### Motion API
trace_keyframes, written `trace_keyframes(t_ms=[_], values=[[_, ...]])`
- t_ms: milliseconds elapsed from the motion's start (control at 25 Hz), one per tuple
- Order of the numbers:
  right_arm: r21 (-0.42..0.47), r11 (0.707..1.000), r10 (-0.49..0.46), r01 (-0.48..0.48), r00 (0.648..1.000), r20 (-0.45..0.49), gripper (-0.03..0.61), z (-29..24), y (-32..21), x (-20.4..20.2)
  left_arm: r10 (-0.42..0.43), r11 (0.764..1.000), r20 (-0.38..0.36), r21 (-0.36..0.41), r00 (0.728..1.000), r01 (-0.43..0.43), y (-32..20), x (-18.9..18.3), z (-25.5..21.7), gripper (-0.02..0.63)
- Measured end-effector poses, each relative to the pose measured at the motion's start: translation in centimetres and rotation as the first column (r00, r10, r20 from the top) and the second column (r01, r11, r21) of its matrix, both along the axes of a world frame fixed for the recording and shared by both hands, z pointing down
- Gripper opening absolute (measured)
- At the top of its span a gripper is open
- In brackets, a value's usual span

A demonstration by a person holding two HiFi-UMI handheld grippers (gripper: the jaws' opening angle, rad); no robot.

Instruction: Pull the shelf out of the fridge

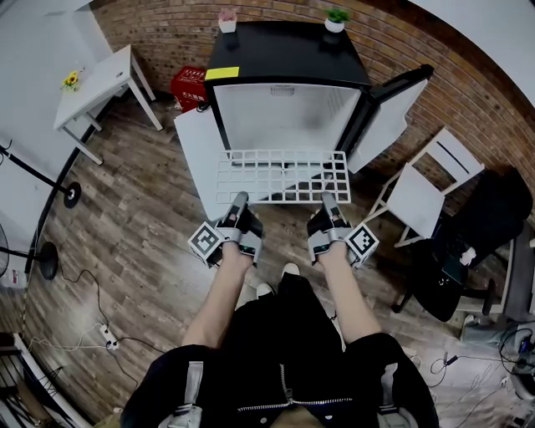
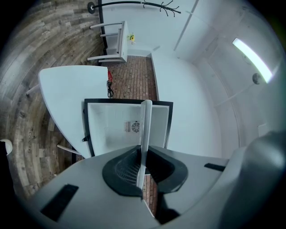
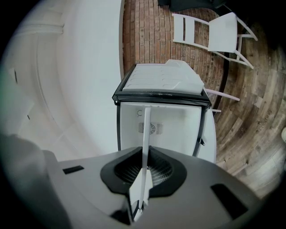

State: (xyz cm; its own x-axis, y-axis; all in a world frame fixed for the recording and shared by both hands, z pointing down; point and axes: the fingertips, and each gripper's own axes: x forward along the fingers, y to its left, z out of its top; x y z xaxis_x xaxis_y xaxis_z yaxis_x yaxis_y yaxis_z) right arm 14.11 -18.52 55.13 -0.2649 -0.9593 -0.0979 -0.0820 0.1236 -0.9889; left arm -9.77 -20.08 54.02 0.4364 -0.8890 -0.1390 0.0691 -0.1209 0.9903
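Room: dark plank floor (image 1: 142, 217), brick wall (image 1: 435, 50) along the far side from 11 to 2 o'clock.

Item 1. Fridge (image 1: 284, 54), black, low, at 12 o'clock. Its door (image 1: 393, 113) is swung open toward 2 o'clock, and the white compartment is exposed.

Item 2. Two potted plants (image 1: 336, 18) on the fridge top, one toward each back corner.

Item 3. Shelf (image 1: 280, 175), a white wire grid. It is held level in front of the open compartment, between fridge and person. Its far edge lies at the compartment mouth; whether it is fully clear cannot be told.

Item 4. Left tongs (image 1: 240, 201), clamped narrow on the shelf's near edge, toward its 7 o'clock corner.

Item 5. Right tongs (image 1: 328, 202), likewise pinched on the near edge, toward the 5 o'clock corner. Both gripper views show the shelf edge-on, running straight out between the pads.

Item 6. White bench (image 1: 100, 84) at 10 o'clock, with a small yellow flower on it.

Item 7. Red crate (image 1: 191, 86), just beside the fridge at 11 o'clock.

Item 8. White folding chair (image 1: 418, 196) at 3 o'clock.
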Motion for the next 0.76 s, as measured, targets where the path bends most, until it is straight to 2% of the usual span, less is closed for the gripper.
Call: trace_keyframes(t_ms=[760], values=[[-0.002, 1.0, 0.0, 0.0, 1.0, -0.009, 0.034, 0.1, -0.7, -0.4, 0.012, 1.0, 0.004, -0.014, 1.0, -0.012, -0.7, -0.6, 1.1, 0.038]])
